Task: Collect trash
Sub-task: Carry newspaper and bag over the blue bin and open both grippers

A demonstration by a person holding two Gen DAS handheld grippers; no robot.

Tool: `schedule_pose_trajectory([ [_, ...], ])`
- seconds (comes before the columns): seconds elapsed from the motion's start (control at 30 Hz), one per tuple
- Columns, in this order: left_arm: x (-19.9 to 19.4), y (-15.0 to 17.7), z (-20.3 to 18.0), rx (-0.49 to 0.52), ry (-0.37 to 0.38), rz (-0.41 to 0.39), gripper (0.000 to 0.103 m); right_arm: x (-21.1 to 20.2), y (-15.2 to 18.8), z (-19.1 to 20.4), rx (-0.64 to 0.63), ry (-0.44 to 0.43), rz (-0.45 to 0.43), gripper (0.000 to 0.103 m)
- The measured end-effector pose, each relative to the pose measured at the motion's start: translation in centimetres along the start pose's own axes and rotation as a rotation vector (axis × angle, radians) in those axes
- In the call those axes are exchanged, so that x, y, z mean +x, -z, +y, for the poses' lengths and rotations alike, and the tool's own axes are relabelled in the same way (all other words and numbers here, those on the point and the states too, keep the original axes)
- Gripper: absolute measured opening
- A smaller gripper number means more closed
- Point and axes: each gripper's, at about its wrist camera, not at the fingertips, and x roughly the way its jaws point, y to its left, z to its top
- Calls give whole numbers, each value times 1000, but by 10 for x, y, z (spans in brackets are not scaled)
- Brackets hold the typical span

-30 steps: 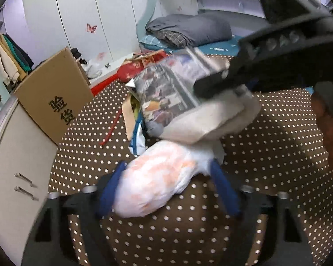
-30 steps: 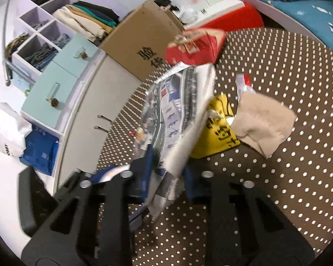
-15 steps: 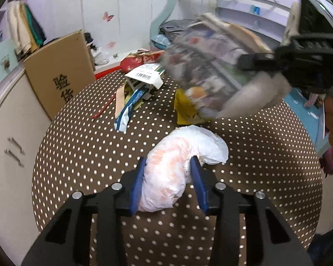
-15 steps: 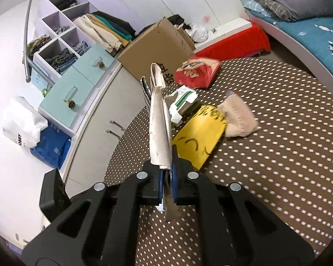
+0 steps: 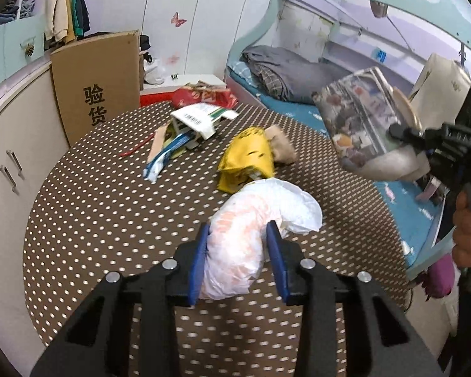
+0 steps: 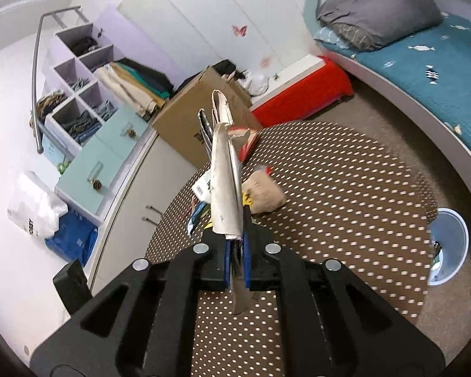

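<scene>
Polka-dot table [image 5: 110, 220] now lies below both loads: left gripper [image 5: 238, 251] clamps the white plastic bag [image 5: 238, 245], right gripper [image 6: 237, 251] pinches the lifted folded newspaper [image 6: 224, 182], ready for the bin [image 6: 449, 245] to its right.

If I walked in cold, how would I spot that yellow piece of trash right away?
Find the round table with the brown, white-dotted cloth. Near its middle, just beyond the crumpled white-and-orange plastic bag pinched in the left gripper, lies a crumpled yellow foil wrapper. A beige wad of cloth touches its far side; nothing else on the table is bright yellow.
</scene>
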Motion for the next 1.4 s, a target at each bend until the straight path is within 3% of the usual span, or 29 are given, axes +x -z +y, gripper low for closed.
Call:
schedule_pose_trajectory([
  [0.67, 33, -80, -128, -14, 143, -86, 36, -97, -39, -84, 73, 140, -218, 6],
  [1.07, 88, -98, -231, 74, 235, -40, 36, -144, -48, -165, 204, 291, -302, 6],
  [1.4, 153, -99, -296, 95, 257, 67, 36, -135, -41, -239, 311, 430, -247, 6],
])
